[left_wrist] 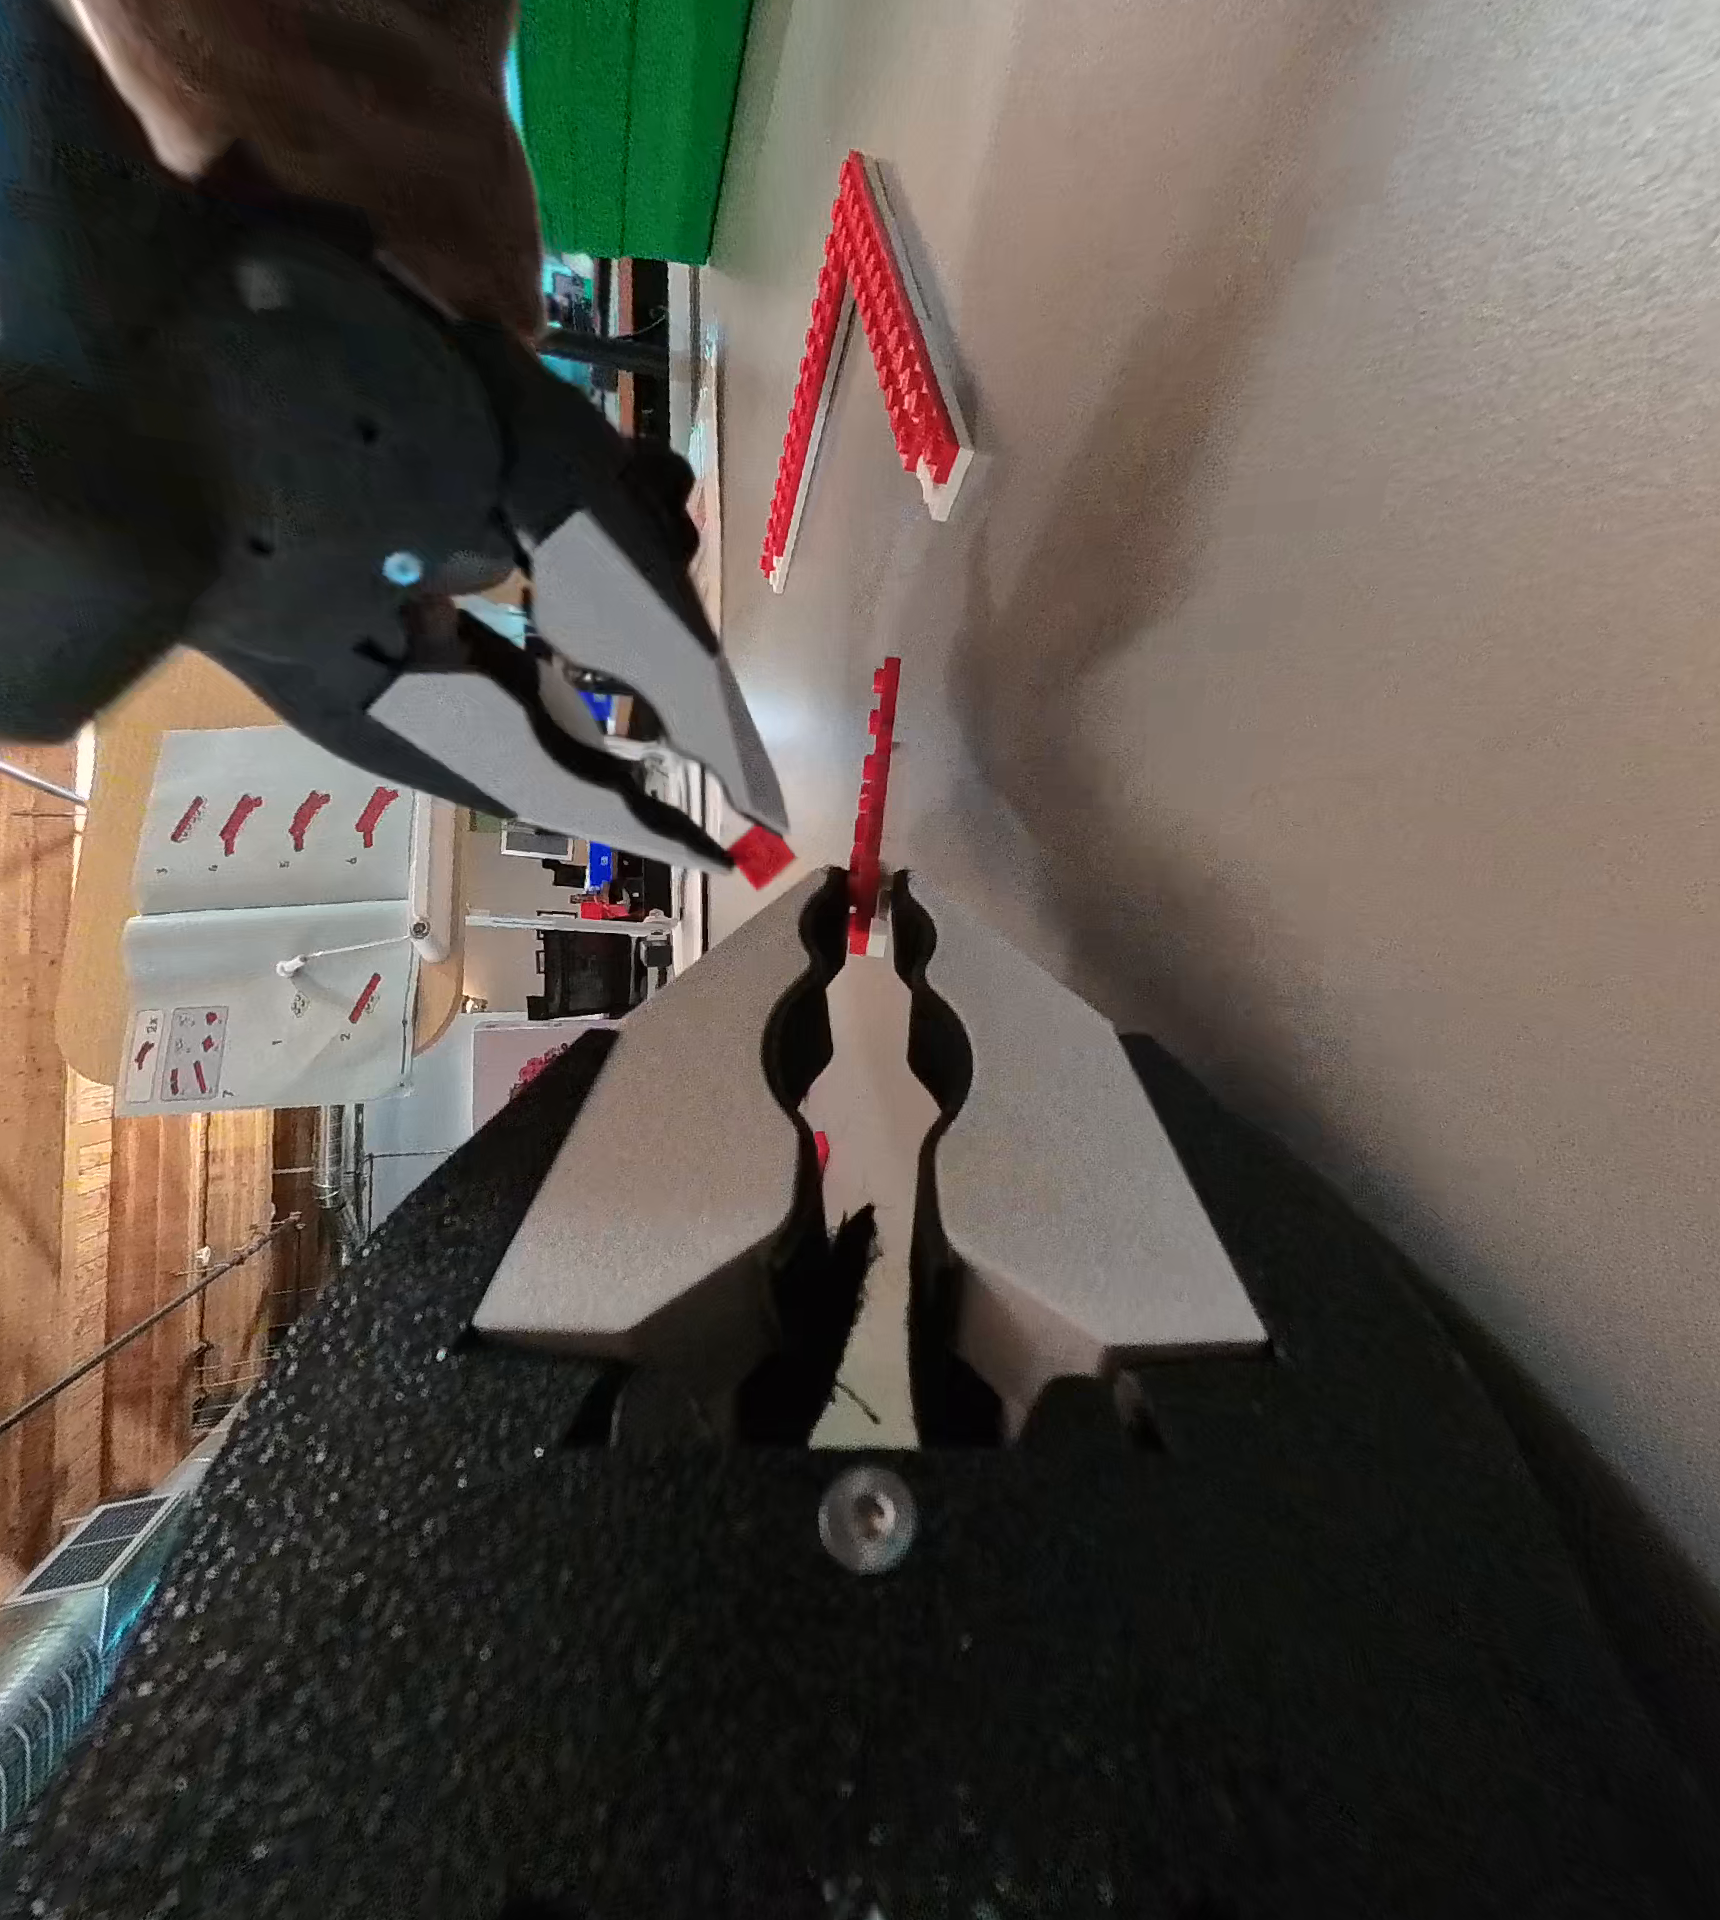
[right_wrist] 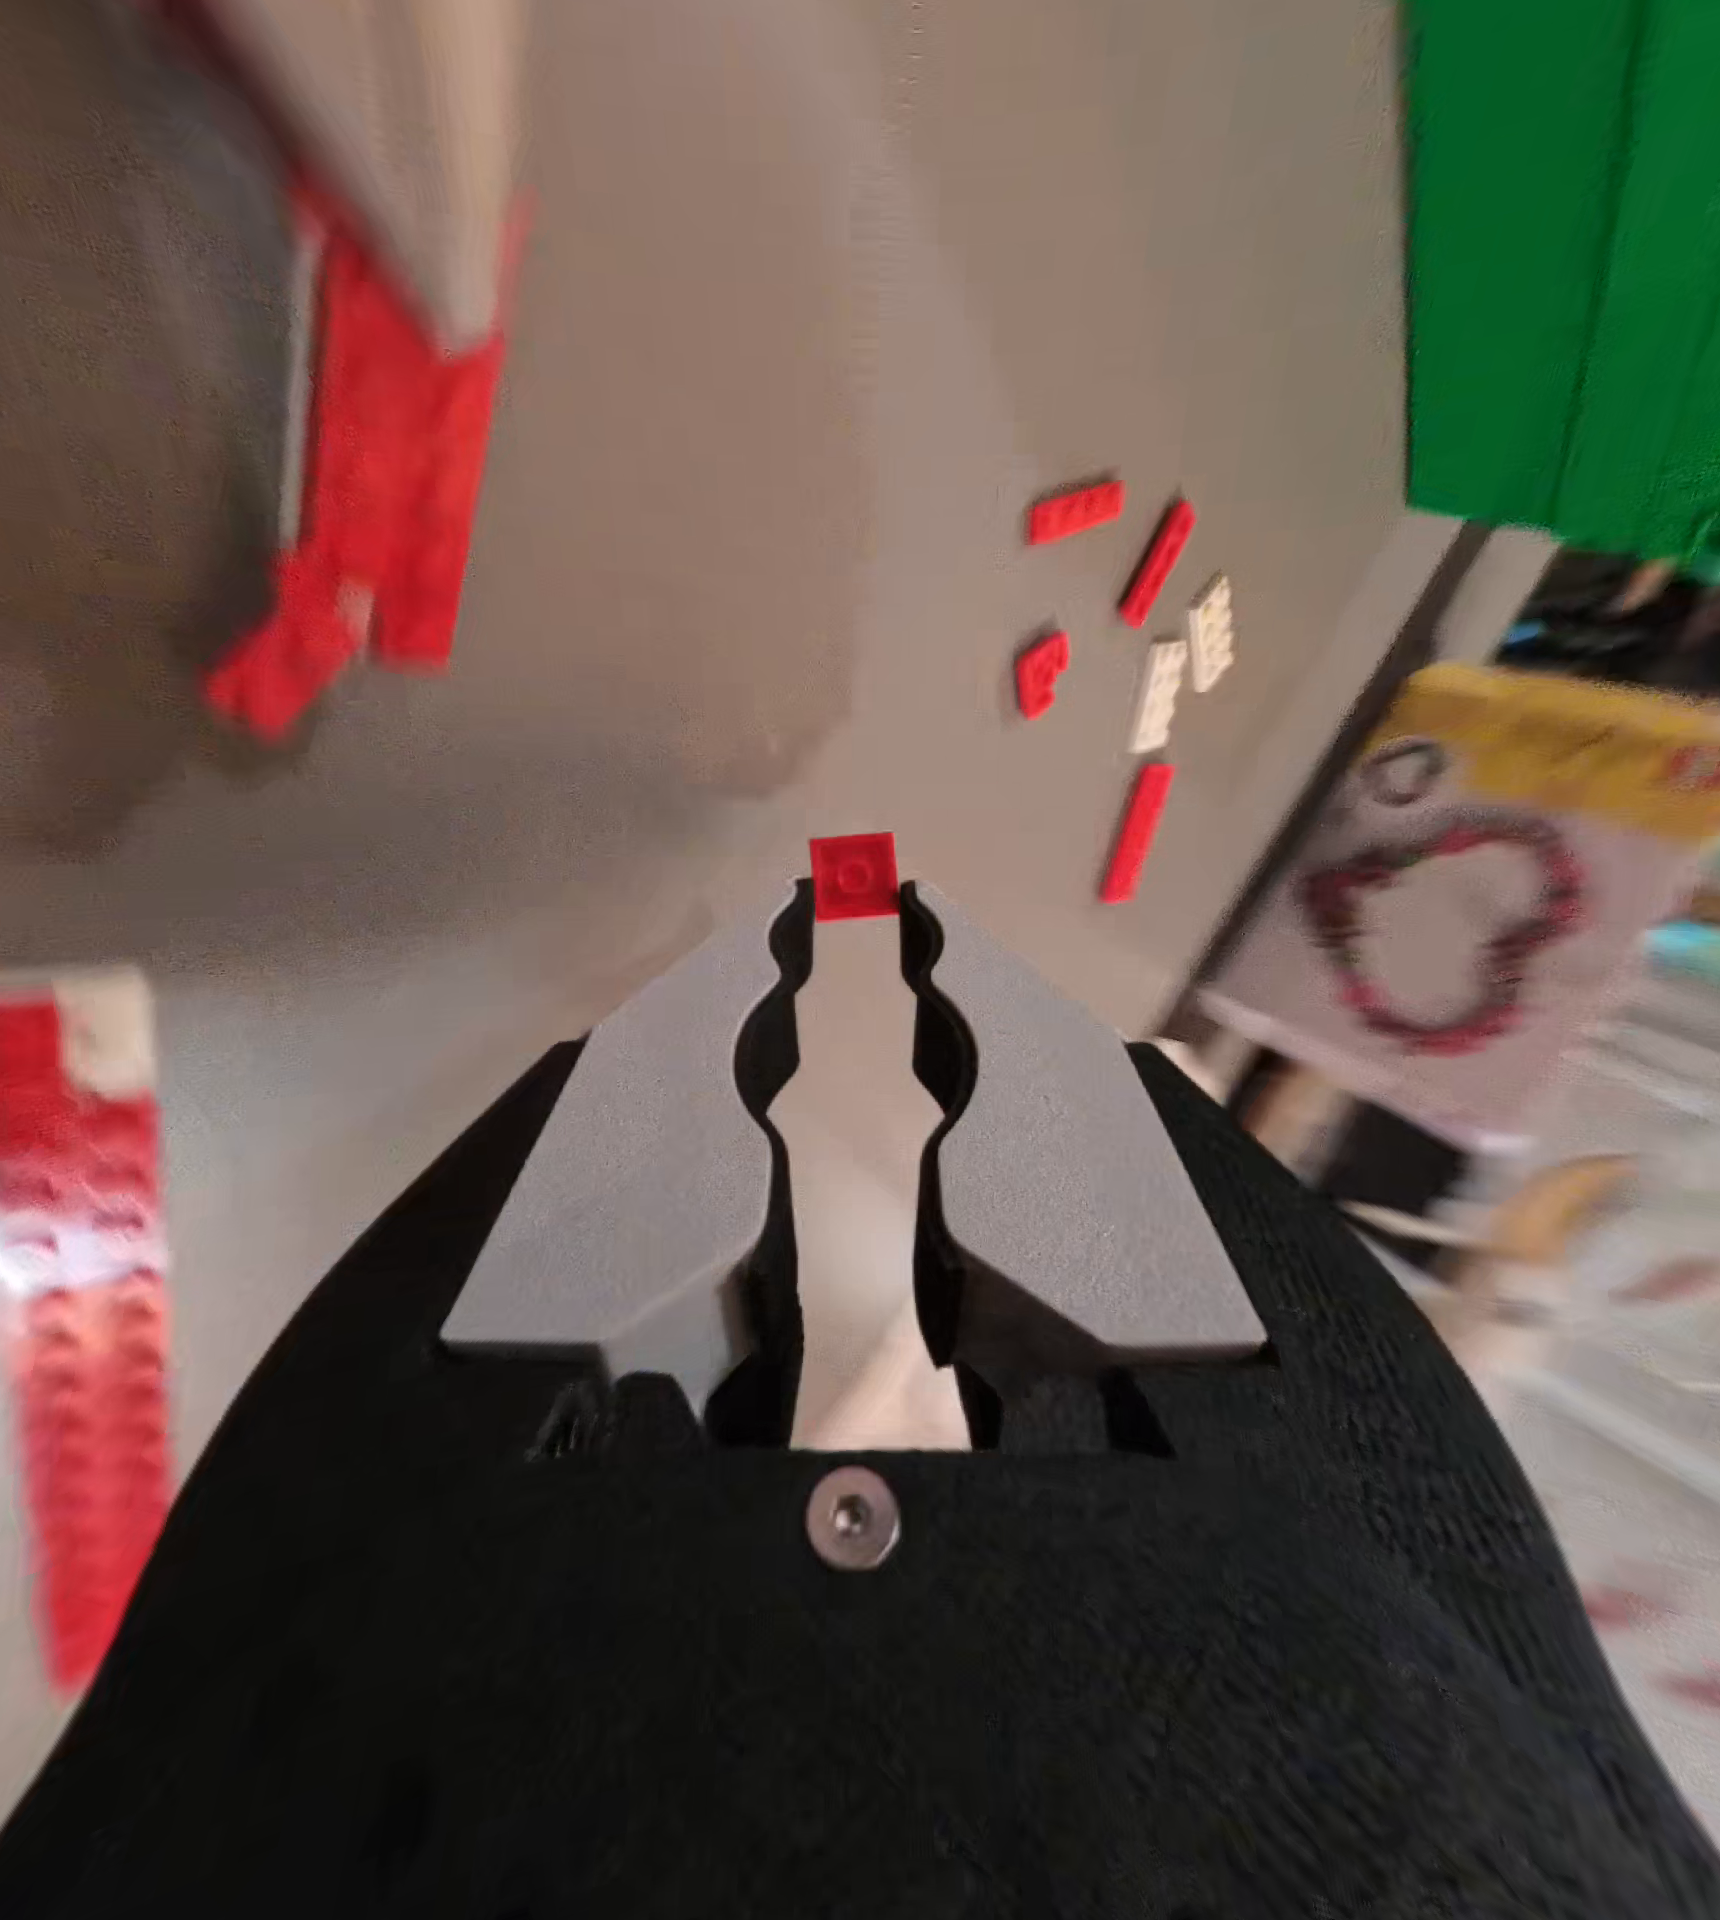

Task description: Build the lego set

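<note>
In the left wrist view my left gripper (left_wrist: 868,885) is shut on the end of a thin red-and-white lego strip (left_wrist: 875,769), held edge-on just above the grey table (left_wrist: 1355,727). My right gripper (left_wrist: 754,831) comes in from the upper left, shut on a small red square plate (left_wrist: 764,857) close beside the strip's near end. In the right wrist view my right gripper (right_wrist: 853,896) pinches that small red plate (right_wrist: 853,878) at its tips. The held strip (right_wrist: 388,468) shows blurred at the upper left.
A V-shaped red-and-white assembly (left_wrist: 877,343) lies farther along the table and shows as a strip (right_wrist: 66,1299) at the lower left. Loose red plates (right_wrist: 1074,511) and white plates (right_wrist: 1211,634) lie beyond. A green box (right_wrist: 1604,260), an open instruction booklet (left_wrist: 264,914) and the set's box (right_wrist: 1458,883) stand around the table.
</note>
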